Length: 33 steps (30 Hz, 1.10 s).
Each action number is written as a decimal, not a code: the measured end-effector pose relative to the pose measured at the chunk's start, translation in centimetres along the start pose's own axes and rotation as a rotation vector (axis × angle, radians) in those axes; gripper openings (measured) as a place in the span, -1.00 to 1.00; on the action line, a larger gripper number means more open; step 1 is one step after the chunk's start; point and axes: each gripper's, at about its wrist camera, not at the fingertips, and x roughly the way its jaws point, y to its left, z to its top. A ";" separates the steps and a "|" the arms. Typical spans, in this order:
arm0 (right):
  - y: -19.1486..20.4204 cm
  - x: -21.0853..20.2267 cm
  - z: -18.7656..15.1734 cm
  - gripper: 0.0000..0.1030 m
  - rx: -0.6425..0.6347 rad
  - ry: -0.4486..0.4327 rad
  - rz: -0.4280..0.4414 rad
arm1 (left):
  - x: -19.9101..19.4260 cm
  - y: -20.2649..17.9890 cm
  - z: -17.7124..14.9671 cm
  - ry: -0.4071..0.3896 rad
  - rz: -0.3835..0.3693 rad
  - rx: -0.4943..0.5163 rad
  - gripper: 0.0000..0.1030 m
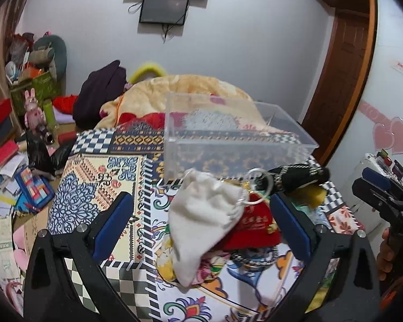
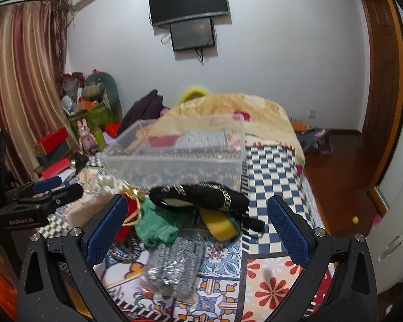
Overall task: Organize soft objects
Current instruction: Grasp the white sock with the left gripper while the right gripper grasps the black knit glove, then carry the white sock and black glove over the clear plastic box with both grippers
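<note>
Both grippers hover with their jaws spread wide and nothing between the blue pads. The left gripper [image 1: 201,222] frames a white drawstring pouch [image 1: 201,220] that lies over a red pouch with gold lettering [image 1: 255,228], a clear ring [image 1: 260,185] resting at the pouches' necks. The right gripper [image 2: 197,232] frames the other side of the same small heap: a black soft item with patterned trim [image 2: 201,196] lies on top, over a yellow piece [image 2: 217,224], with a green knitted item [image 2: 153,226] to its left and a grey speckled knit [image 2: 174,265] nearest the camera. In the left wrist view the black item [image 1: 298,177] sits at the heap's right edge, and the right gripper's tips [image 1: 384,190] show at the far right, beside part of a hand [image 1: 387,252]. All of this rests on a bed covered by a patchwork-patterned cloth [image 1: 94,187]. Just behind the heap stands a clear plastic box [image 1: 228,139], open-topped and touching the heap's far side as far as can be told. Beyond it lies a bunched yellow blanket [image 2: 228,107], and a dark screen [image 2: 188,0] hangs on the white wall.
</note>
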 end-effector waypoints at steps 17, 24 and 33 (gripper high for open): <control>-0.7 5.1 0.4 0.45 -0.027 0.092 0.027 | 4.2 0.3 -0.9 0.107 -0.087 -0.020 0.10; -1.3 5.4 0.4 -0.24 -0.017 0.104 0.019 | 3.6 0.7 -1.0 0.100 -0.094 -0.029 -0.41; -1.1 3.6 1.6 -0.50 -0.012 0.049 0.033 | 1.0 1.3 -0.3 0.041 -0.082 -0.032 -0.68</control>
